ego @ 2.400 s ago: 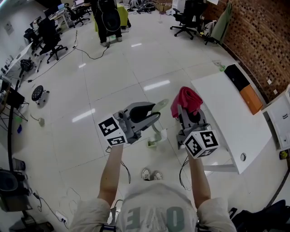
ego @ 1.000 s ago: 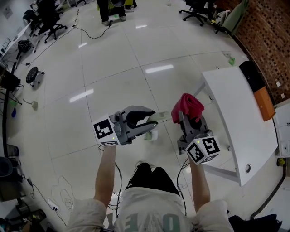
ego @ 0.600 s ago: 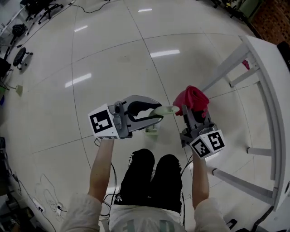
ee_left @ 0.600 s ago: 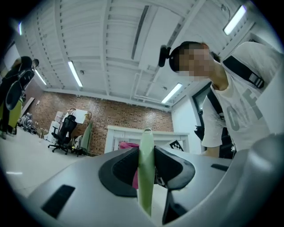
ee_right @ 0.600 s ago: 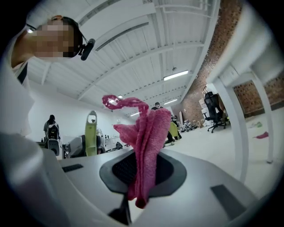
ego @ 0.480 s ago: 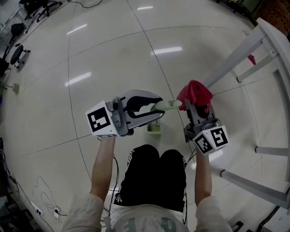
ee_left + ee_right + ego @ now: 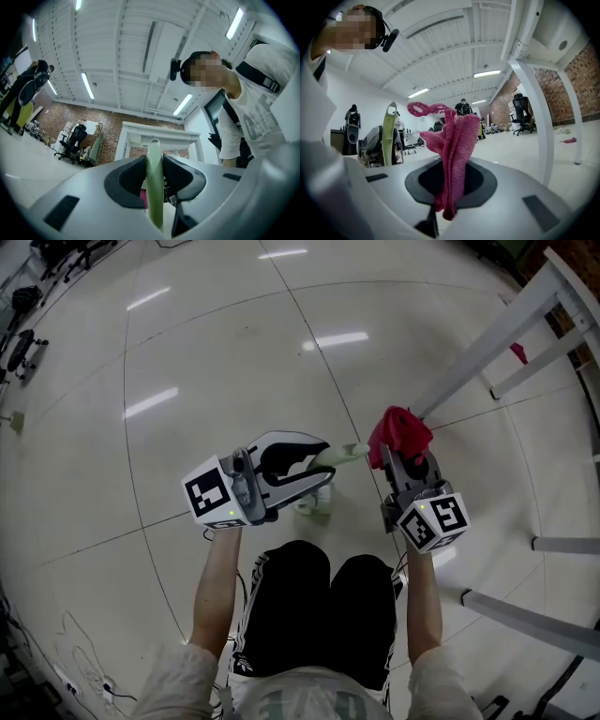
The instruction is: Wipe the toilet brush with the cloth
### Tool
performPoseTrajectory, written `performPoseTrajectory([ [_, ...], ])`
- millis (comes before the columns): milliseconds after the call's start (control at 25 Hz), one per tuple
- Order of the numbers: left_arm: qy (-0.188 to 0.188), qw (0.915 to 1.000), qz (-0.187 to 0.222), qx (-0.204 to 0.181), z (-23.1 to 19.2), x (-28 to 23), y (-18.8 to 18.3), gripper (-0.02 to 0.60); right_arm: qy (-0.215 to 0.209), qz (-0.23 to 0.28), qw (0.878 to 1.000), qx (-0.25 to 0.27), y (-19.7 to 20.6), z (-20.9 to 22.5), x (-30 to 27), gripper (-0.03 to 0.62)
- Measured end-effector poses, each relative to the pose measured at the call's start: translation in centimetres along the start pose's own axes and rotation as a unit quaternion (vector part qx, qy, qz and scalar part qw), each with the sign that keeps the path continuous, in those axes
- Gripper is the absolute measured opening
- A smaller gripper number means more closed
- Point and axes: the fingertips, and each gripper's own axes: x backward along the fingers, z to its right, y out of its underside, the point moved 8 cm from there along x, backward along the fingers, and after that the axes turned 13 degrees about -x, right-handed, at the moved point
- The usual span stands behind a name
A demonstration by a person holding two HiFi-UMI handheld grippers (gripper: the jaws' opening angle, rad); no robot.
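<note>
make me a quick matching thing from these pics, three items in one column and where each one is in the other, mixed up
Items:
1. toilet brush
2. cloth
3. table leg

Places:
a. standing on the floor, to the right of both tools
b. clamped in the left tool
c. clamped in the right tool

Pairs: 1-b, 2-c, 3-a

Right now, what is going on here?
A person holds a tool in each hand above the floor. The left claw is shut on the pale green toilet brush by its handle; the right claw is shut on the pink cloth. They are near but apart: no wiping yet.
</note>
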Motion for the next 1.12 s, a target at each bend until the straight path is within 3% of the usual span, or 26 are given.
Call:
performPoseTrajectory([
  [480, -0.016, 0.9998, -0.006, 0.013, 1.2, -0.1, 4.4, 0.123, -0.007, -0.026, 0.999, -0.025, 3.0, 0.6, 1.4, 0.032],
  [800, -0.030, 0.9987, -0.032, 0.028, 1.8, 0.0, 8.5, 0.123, -0.002, -0.041, 0.998, -0.041, 4.9, 1.3, 2.4, 0.032],
  [1040, -0.050, 0.9948, 0.000, 0.089, 1.9, 0.2, 9.8, 0.123, -0.003, -0.054, 0.997, -0.049, 6.2, 1.5, 3.0, 0.031],
  [1120, -0.058, 0.9943, -0.005, 0.089, 1.8, 0.3, 9.1, 0.126, -0.006, -0.055, 0.997, -0.048, 6.0, 1.2, 2.7, 0.031],
])
